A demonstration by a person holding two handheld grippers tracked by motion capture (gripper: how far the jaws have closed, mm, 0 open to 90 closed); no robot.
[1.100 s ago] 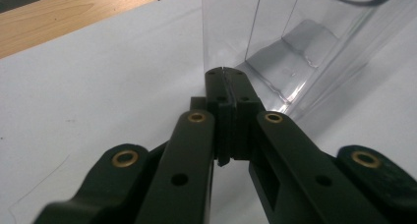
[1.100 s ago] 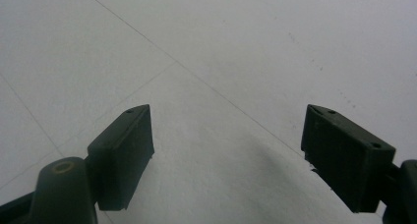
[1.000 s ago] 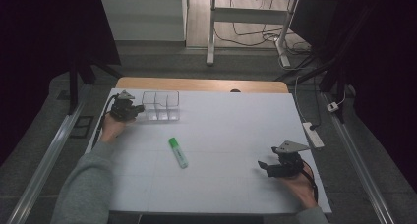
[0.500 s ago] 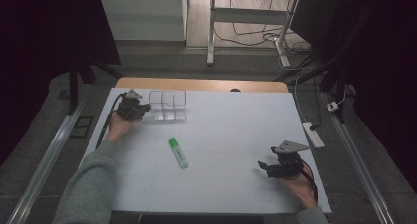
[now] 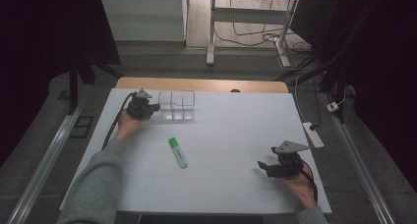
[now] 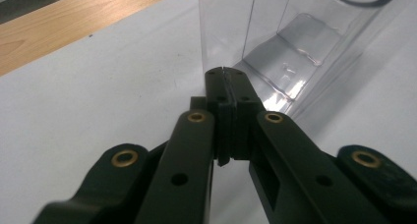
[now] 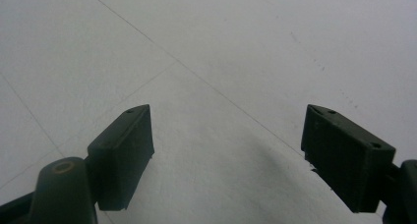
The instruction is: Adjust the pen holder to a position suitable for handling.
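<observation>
since a second ago the left gripper has slid right with the clear organizer, jaws shut on its wall; right gripper rests, jaws wide, empty.

A lab or recording workspace is suggested: a tabletop covered in white sheeting is set amid dark drapes at both sides, with loose cables and a power strip seen toward the upper right.

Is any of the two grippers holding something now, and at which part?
Nothing is held. The left gripper has its jaws shut together, empty, against the clear organizer corner. The right gripper is open over the bare table.
</observation>
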